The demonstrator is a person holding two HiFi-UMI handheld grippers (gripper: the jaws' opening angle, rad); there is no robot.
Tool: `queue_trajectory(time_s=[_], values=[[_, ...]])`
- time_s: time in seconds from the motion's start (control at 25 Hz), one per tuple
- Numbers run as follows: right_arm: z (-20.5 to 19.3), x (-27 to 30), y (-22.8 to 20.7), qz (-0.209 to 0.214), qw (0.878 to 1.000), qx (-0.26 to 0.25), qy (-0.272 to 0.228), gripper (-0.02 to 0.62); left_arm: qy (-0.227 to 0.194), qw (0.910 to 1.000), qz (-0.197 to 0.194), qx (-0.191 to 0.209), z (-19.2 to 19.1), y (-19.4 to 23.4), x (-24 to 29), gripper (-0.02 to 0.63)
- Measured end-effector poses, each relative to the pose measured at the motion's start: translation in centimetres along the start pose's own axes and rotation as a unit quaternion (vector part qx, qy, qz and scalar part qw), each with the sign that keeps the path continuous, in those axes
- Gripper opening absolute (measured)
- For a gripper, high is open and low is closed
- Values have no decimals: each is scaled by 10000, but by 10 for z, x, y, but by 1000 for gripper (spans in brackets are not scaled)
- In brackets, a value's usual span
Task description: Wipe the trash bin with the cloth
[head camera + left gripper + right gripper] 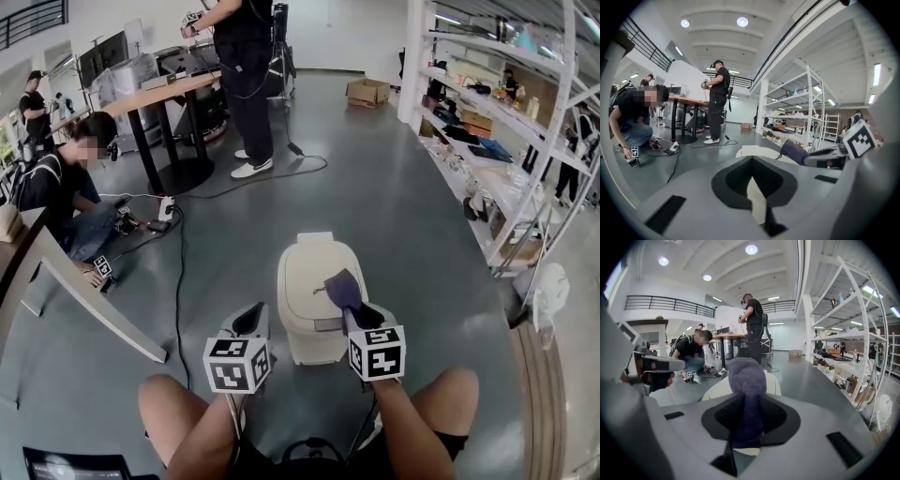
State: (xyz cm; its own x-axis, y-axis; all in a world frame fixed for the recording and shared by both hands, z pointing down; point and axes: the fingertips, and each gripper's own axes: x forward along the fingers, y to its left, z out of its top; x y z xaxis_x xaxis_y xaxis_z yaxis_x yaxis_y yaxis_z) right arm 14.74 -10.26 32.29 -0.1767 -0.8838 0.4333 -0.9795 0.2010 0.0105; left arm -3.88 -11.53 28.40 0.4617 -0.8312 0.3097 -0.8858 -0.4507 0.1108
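A cream trash bin (pixel 307 281) with a closed lid stands on the grey floor just ahead of the person's knees. My right gripper (pixel 356 315) is shut on a purple cloth (pixel 342 288), which sticks up from the jaws over the right side of the lid. In the right gripper view the cloth (pixel 746 380) fills the space between the jaws, with the bin (pixel 717 389) behind it. My left gripper (pixel 249 319) hovers beside the bin's left side, shut, with nothing in it. The left gripper view shows the bin (pixel 754 151) and the cloth (pixel 793 152) at its right.
White shelving (pixel 511 141) runs along the right. A cable (pixel 178 272) trails over the floor at left, near a crouching person (pixel 61 187) and a slanted board (pixel 94 300). A standing person (pixel 246 75) and a wooden table (pixel 159 92) are farther back; a cardboard box (pixel 367 92) lies beyond.
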Motion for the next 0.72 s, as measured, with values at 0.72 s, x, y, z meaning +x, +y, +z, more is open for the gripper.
queue_trajectory(time_s=[0.72], values=[[-34,-22,113,307,9967,-289,-698,92,-428,9989,60,185,-44,0,-40,0]])
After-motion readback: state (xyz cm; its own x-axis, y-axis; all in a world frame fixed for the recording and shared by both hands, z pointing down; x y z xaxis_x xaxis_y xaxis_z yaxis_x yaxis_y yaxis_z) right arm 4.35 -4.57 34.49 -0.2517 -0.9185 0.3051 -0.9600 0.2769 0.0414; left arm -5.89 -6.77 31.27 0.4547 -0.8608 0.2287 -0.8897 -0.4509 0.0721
